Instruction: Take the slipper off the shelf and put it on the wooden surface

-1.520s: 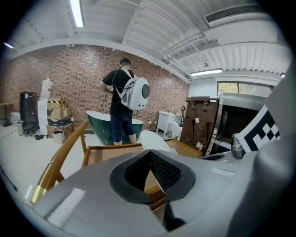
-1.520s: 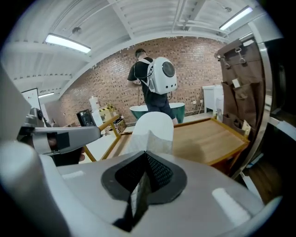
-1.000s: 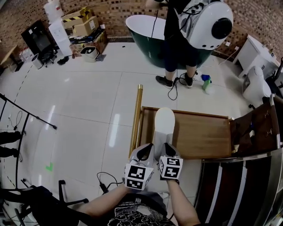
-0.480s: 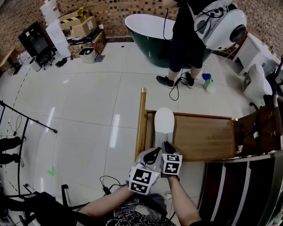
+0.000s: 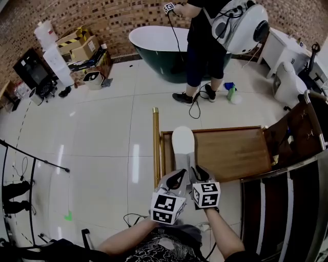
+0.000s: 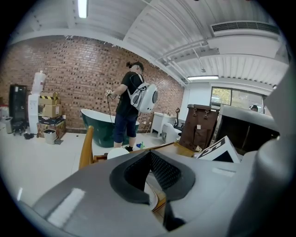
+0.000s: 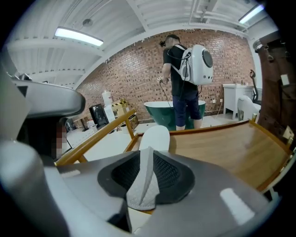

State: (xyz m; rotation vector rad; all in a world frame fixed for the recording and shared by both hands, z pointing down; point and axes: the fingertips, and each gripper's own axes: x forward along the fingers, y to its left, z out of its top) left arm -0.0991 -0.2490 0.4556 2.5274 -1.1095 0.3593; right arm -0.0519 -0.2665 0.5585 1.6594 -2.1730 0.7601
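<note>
With the slipper (image 5: 183,143) set on the worktop (image 5: 230,151), the right tongs (image 5: 198,172) have just been opening around it, while the left tongs (image 5: 176,177) gape, seemingly empty.

Bare wooden surface (image 5: 230,151) right of the slipper (image 5: 183,143); brass rail (image 5: 156,143) close along its left.

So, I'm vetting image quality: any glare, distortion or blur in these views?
Head view: fisheye curves the brick wall; light streaks glare on the floor tiles. Left gripper view: black vignette, ceiling lamp blown out. Right gripper view: wooden surface shows sheen; slipper sharp.
</note>
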